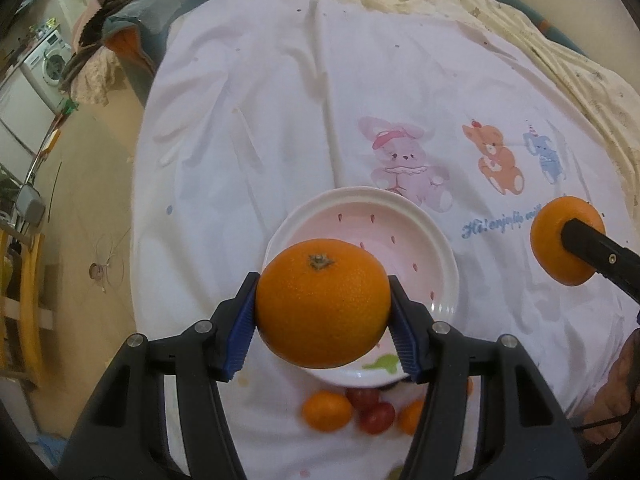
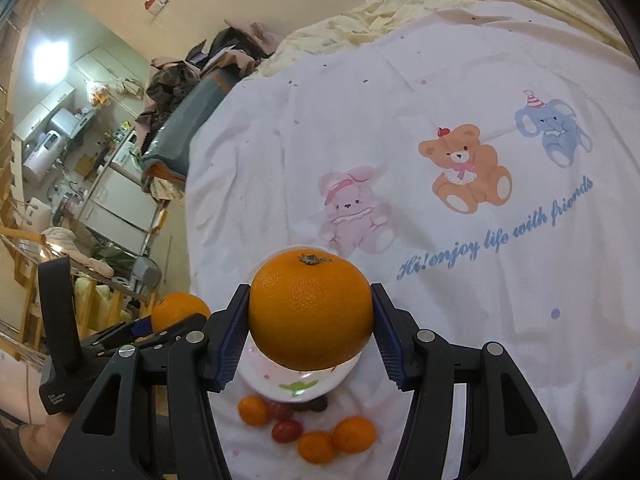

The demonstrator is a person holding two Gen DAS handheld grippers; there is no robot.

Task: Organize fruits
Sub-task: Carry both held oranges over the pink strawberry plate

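An orange [image 1: 323, 303] is clamped in the left hand-held gripper [image 1: 323, 312] above the white plate [image 1: 440, 280] on the bed; a second orange [image 2: 310, 312] is clamped in the right hand-held gripper [image 2: 310, 322]. Transport is judged under way; lowering onto the plate and release are called for next. Kumquats [image 2: 354, 434] and cherry tomatoes [image 2: 286, 430] lie beside the plate.

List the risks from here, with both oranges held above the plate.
1. Both oranges, left and right, may not fit the small plate together; one could roll off.
2. The plate sits on soft, wrinkled bedding, so it may tip.
3. Small fruits lie against its near rim and could get knocked.
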